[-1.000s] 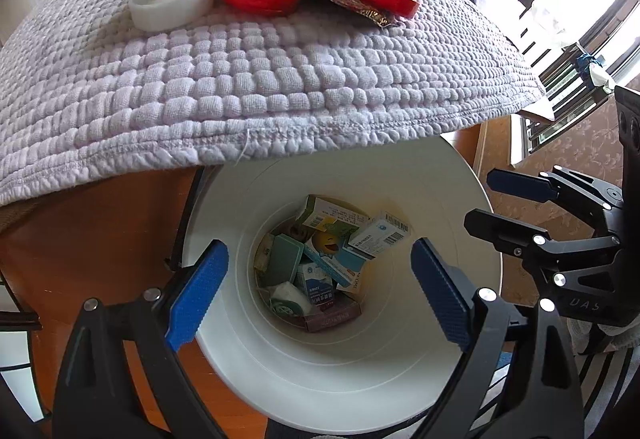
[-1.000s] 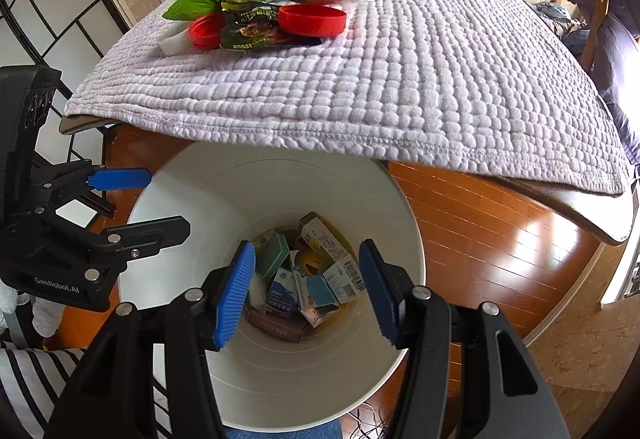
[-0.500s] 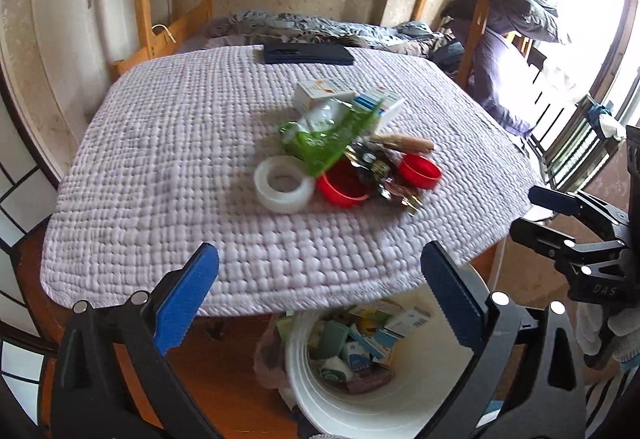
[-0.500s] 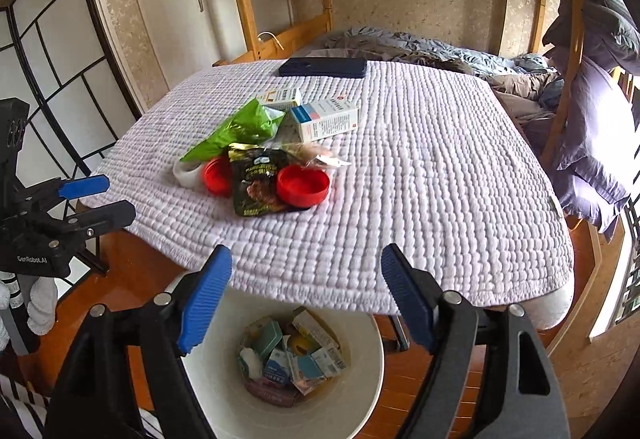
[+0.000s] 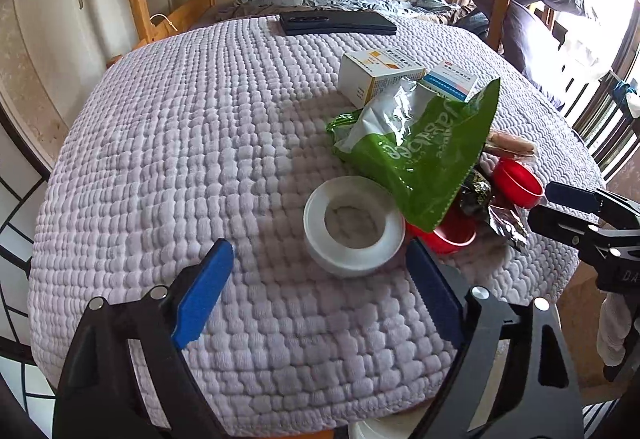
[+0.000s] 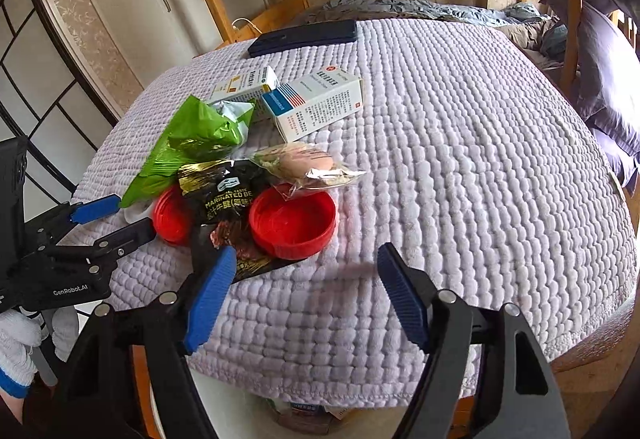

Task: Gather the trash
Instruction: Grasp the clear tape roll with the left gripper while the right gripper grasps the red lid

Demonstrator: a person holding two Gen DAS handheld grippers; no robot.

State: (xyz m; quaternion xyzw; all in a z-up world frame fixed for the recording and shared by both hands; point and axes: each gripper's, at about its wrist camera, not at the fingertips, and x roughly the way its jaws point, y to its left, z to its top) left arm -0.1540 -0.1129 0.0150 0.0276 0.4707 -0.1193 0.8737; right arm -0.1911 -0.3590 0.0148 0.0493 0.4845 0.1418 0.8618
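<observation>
A pile of trash lies on the quilted table cover (image 5: 168,167): a white tape roll (image 5: 354,225), a green bag (image 5: 416,155), two red lids (image 6: 294,221) (image 6: 172,215), a black snack wrapper (image 6: 224,199), a clear food packet (image 6: 304,163) and two small boxes (image 6: 320,105) (image 6: 244,83). My left gripper (image 5: 320,293) hovers just short of the tape roll; its jaws are closing with nothing between them. My right gripper (image 6: 306,295) hangs before the nearer red lid, jaws also closing and empty. Each gripper shows in the other's view (image 5: 568,207) (image 6: 96,223).
The white bin (image 6: 240,411) with earlier trash stands under the table's near edge, mostly hidden. A dark flat case (image 5: 336,23) lies at the far edge. Bunk-bed posts and bedding stand behind, a lattice screen to the left. The cover's left and right parts are bare.
Both grippers have lifted away from above the bin and swung forward over the table. The bin has slid to the bottom edge and the trash pile now fills the views.
</observation>
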